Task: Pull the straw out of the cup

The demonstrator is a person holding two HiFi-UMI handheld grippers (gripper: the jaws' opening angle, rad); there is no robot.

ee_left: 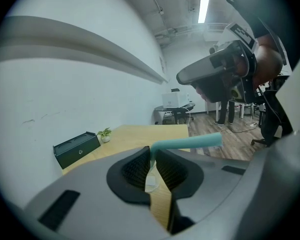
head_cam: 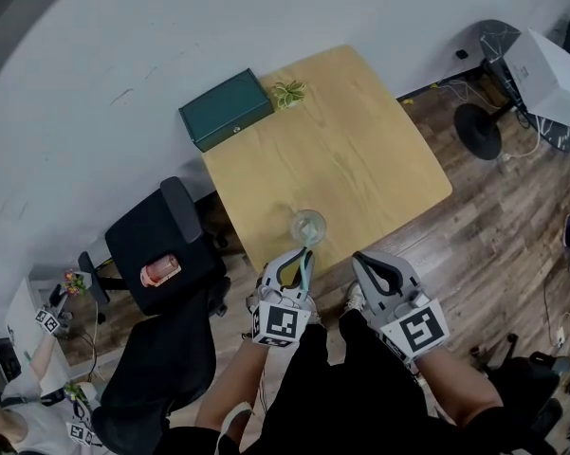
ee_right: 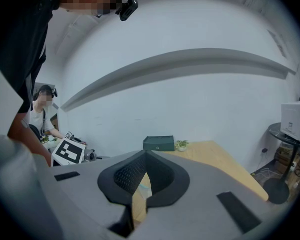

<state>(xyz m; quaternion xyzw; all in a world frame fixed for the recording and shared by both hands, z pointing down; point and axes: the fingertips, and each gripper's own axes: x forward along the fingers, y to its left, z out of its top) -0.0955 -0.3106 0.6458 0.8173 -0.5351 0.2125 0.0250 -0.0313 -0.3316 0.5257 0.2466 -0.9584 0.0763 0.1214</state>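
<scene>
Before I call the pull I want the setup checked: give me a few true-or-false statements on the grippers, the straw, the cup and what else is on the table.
1. The left gripper has its jaws closed on the teal straw. True.
2. The right gripper is holding the cup. False: its jaws are together with nothing between them, and it stays off to the side of the cup.
3. A green box sits at the far side of the table, with a small plant beside it. True.
4. The cup lies tipped over at the middle of the table. False: it stands upright near the table's near edge, just ahead of the left gripper.
</scene>
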